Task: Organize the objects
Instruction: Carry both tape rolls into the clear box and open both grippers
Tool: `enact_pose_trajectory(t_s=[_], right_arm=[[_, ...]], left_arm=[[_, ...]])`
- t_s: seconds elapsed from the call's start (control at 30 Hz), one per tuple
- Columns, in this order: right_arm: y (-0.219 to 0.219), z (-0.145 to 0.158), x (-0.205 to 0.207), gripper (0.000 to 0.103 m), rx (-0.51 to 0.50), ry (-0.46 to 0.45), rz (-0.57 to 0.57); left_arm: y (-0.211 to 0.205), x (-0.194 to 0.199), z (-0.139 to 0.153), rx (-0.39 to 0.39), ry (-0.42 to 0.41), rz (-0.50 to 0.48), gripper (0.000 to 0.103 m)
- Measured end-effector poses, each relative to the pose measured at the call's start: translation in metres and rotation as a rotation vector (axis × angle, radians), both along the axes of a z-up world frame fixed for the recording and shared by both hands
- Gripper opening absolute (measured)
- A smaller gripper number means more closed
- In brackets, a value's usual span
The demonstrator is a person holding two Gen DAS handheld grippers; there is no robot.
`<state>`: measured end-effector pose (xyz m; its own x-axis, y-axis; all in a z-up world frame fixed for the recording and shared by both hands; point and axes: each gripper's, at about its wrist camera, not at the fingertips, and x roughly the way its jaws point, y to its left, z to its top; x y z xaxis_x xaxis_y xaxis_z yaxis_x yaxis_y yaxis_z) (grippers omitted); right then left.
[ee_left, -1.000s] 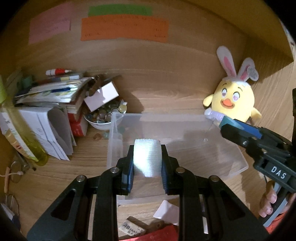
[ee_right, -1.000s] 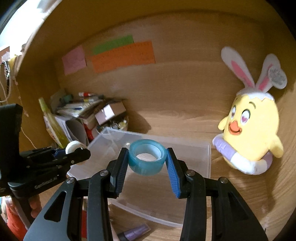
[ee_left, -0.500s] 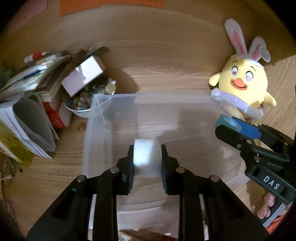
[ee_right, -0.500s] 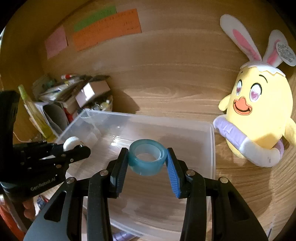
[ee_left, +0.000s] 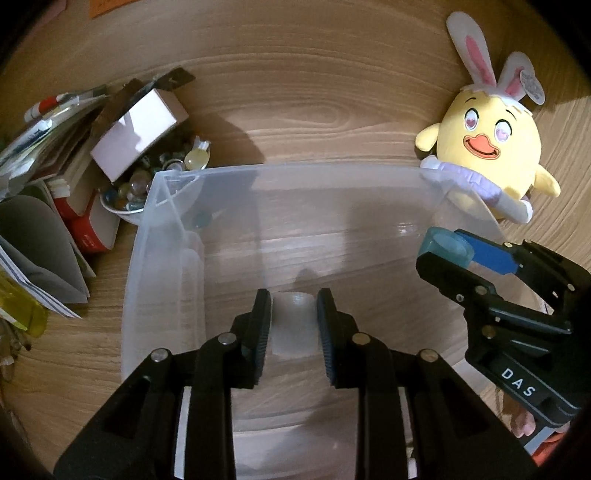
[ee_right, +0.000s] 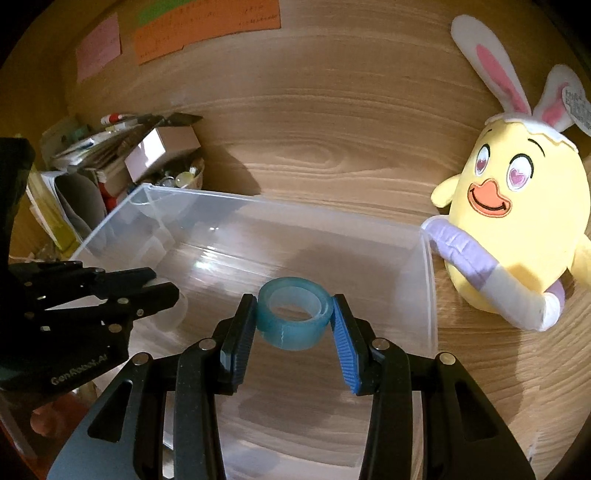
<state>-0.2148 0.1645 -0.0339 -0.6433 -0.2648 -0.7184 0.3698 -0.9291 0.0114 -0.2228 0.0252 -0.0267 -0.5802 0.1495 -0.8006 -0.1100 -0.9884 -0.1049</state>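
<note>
A clear plastic bin (ee_left: 155,236) (ee_right: 428,288) stands on the wooden desk. My left gripper (ee_left: 293,317) is shut on a white tape roll (ee_left: 293,325) and holds it inside the bin, low over the floor. My right gripper (ee_right: 293,317) is shut on a blue tape roll (ee_right: 293,317) over the bin's right half; that roll also shows in the left wrist view (ee_left: 447,247). In the right wrist view the left gripper (ee_right: 162,291) is at the bin's left side.
A yellow chick plush with bunny ears (ee_left: 491,147) (ee_right: 517,206) leans against the bin's right rear corner. A bowl of marbles (ee_left: 129,195), a small white box (ee_left: 136,129) and a stack of books and papers (ee_left: 40,184) crowd the left. Sticky notes (ee_right: 199,29) hang on the back wall.
Both grippers have moved forward and down over the bin with their rolls. The white roll has gone from above the near rim to inside the bin, now in shadow.
</note>
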Motion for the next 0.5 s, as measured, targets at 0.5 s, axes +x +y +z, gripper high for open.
enact_pose_trajectory(t_s=[0.5], right_arm=[[0.0,0.009,0.008,0.054,-0.009,0.027,0.0]], left_arm=[[-0.002,0.022,0.021,-0.015,0.071,-0.014,0.055]])
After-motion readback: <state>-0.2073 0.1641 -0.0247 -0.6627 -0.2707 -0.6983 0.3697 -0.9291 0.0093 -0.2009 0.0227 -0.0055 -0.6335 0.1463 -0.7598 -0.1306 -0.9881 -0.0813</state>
